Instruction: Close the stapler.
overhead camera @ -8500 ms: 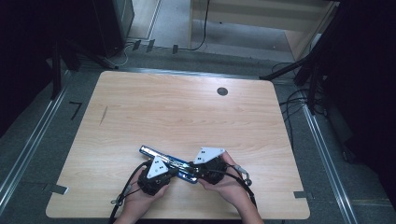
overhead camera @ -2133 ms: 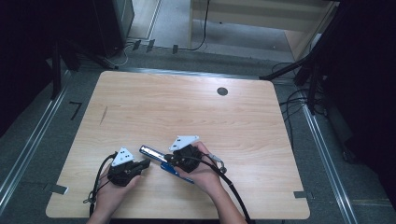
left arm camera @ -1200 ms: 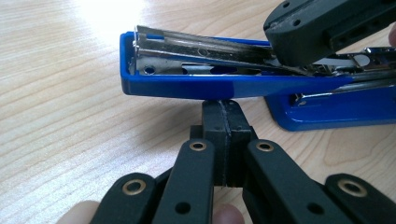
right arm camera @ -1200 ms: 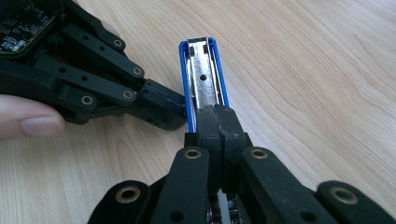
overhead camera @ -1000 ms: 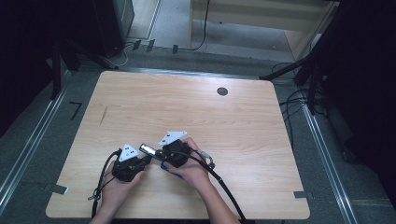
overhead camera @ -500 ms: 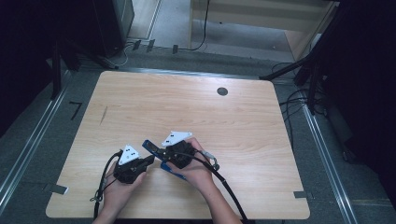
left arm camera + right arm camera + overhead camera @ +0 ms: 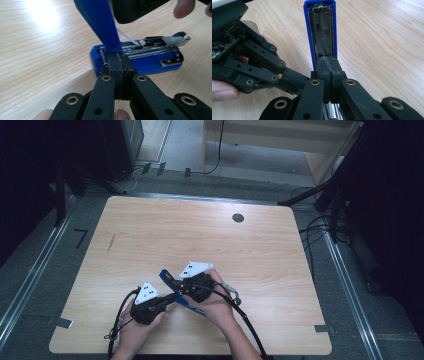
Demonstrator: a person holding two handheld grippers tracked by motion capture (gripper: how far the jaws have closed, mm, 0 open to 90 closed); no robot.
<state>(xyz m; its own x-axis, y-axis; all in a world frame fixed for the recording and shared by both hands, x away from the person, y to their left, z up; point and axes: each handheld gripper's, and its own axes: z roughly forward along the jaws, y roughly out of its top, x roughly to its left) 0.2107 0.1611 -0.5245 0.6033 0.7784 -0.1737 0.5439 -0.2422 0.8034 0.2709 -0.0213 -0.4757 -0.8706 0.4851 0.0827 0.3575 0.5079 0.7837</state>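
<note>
Blue stapler (image 7: 176,290) swung open between my two grippers, low on the wooden table (image 7: 200,240).

From the high view I have it at about six o'clock on the tabletop, just left of centre, with my left gripper (image 7: 167,299) at its seven o'clock side and my right gripper (image 7: 181,289) at its three o'clock side, the two nearly touching. In the left gripper view the jaws sit pressed together against the base of the raised blue lid (image 7: 98,22), while the stapler's base (image 7: 140,58) lies flat on the wood with its metal staple channel (image 7: 155,43) exposed. In the right gripper view my jaws are likewise closed at the lid's (image 7: 320,30) hinge end (its metal-lined underside faces me); whether either pair truly pinches the plastic is hard to judge.
</note>
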